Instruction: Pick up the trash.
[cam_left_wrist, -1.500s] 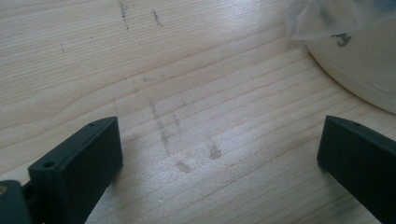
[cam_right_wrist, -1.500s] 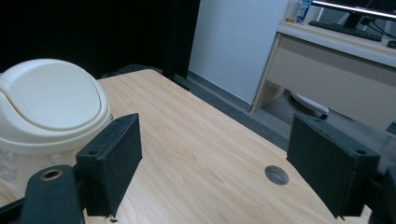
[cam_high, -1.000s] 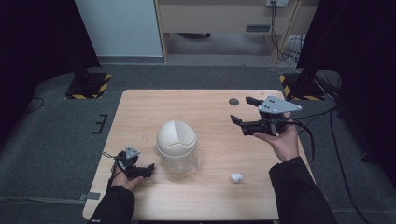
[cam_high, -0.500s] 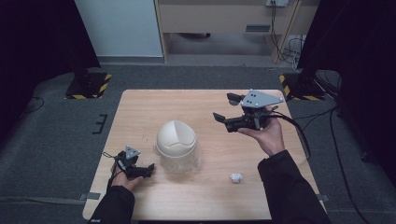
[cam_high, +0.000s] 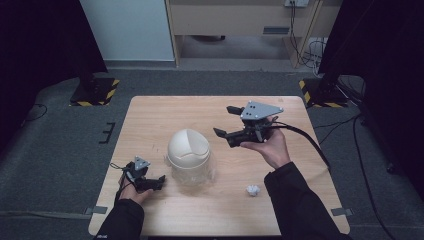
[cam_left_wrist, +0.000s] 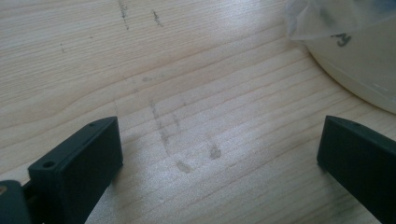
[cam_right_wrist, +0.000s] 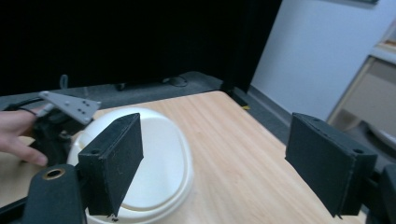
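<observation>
1. High view: fixed above the person's side, facing forward and down. It takes in the whole table, the floor around it and the far wall. Forearms enter from the bottom edge.
2. Left gripper view: rides on the left gripper, set very close to the tabletop and looking down along it. Wood grain is sharp. The bin edge sits at upper right.
3. Right gripper view: rides on the right gripper, held above the table and facing across it toward the bin and the left gripper beyond.
4. Shared: all three views take in the bin and the tabletop beside it.
</observation>
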